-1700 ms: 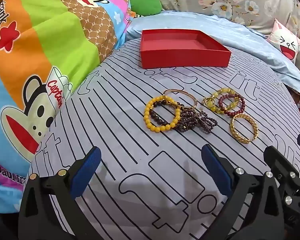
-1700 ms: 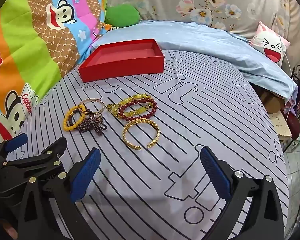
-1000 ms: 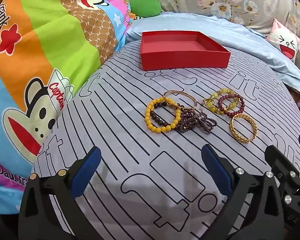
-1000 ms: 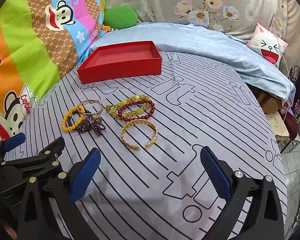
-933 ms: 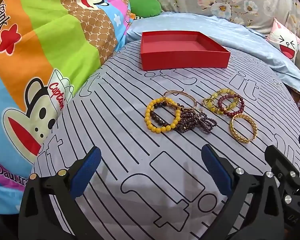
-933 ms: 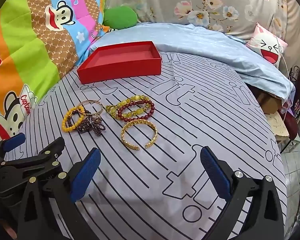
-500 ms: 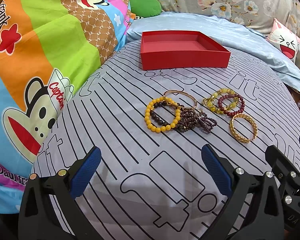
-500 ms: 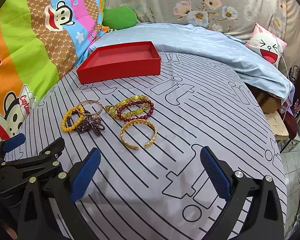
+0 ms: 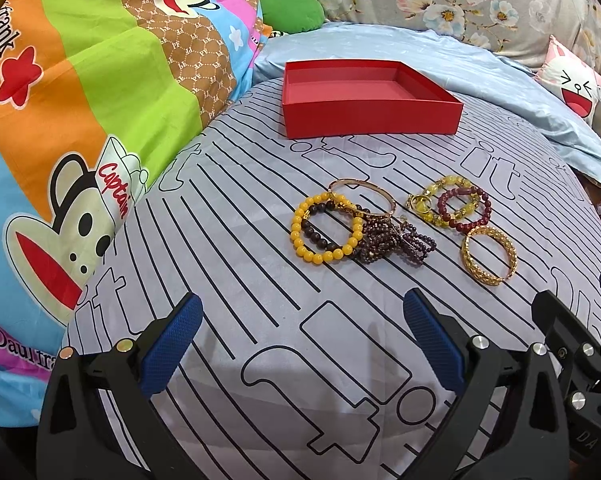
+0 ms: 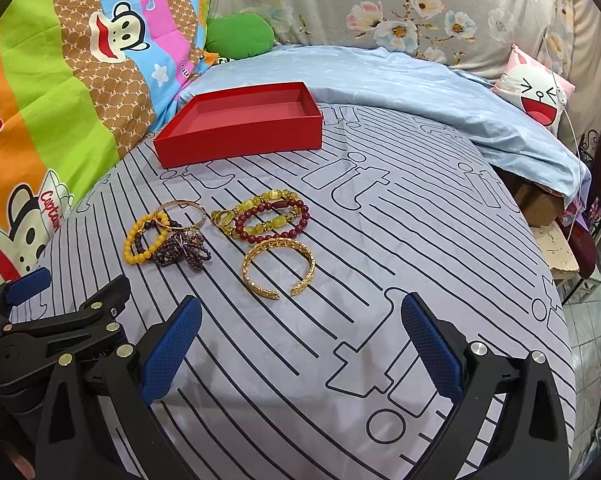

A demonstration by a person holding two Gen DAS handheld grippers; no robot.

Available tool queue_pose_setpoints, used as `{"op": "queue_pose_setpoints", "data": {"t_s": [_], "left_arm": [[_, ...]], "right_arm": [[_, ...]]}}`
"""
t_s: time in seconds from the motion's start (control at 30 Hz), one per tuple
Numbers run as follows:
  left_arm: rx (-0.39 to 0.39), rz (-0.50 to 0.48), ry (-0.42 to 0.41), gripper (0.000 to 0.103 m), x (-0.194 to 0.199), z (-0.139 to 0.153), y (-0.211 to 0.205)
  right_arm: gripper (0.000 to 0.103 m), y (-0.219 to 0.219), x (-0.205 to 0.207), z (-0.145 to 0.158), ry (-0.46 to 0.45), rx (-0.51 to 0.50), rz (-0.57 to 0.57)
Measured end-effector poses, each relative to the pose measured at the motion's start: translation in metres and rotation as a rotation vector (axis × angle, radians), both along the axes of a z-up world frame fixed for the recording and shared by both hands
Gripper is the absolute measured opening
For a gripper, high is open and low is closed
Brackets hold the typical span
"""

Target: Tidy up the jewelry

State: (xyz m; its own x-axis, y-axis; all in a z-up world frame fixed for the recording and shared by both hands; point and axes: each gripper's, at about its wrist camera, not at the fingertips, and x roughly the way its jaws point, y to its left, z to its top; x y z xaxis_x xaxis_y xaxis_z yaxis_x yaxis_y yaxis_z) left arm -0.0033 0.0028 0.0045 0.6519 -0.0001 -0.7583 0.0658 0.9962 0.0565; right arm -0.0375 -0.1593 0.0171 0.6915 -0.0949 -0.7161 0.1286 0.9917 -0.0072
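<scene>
Several bracelets lie in a cluster on the striped grey bedsheet (image 9: pixel 228 240). A yellow bead bracelet (image 9: pixel 298 240) overlaps a thin gold bangle (image 9: pixel 374 190) and a dark purple bead bunch (image 9: pixel 396 242). A red and yellow bead pair (image 9: pixel 458 222) lies to the right, and a gold cuff (image 9: pixel 488 278) nearest the right gripper. An empty red box (image 9: pixel 370 120) stands beyond them. My left gripper (image 9: pixel 300 340) is open and empty, short of the bracelets. My right gripper (image 10: pixel 298 340) is open and empty, just short of the gold cuff (image 10: pixel 278 268). The red box (image 10: pixel 240 142) also shows there.
A bright cartoon-monkey quilt (image 9: pixel 80 100) rises along the left. A light blue sheet (image 10: pixel 420 88) is bunched behind the box, with a green cushion (image 10: pixel 238 36) and a pink face pillow (image 10: pixel 536 88). The bed edge drops off at the right (image 10: pixel 556 280).
Both grippers have drifted very slightly; the bracelets and box have not moved. Both grippers stay open.
</scene>
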Motion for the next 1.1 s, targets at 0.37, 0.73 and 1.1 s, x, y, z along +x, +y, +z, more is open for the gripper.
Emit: {"op": "queue_pose_setpoints", "data": {"t_s": [0.37, 0.73, 1.1], "left_arm": [[0.004, 0.002, 0.002, 0.096, 0.0018, -0.0011, 0.0003], [0.005, 0.001, 0.001, 0.096, 0.0015, -0.0014, 0.0001], [0.005, 0.002, 0.001, 0.096, 0.0015, -0.0014, -0.0002]], "right_arm": [[0.096, 0.0013, -0.0014, 0.0005, 0.001, -0.001, -0.002], [0.096, 0.0021, -0.0015, 0.0002, -0.001, 0.000, -0.005], [0.096, 0.0016, -0.0021, -0.0003, -0.001, 0.001, -0.005]]}}
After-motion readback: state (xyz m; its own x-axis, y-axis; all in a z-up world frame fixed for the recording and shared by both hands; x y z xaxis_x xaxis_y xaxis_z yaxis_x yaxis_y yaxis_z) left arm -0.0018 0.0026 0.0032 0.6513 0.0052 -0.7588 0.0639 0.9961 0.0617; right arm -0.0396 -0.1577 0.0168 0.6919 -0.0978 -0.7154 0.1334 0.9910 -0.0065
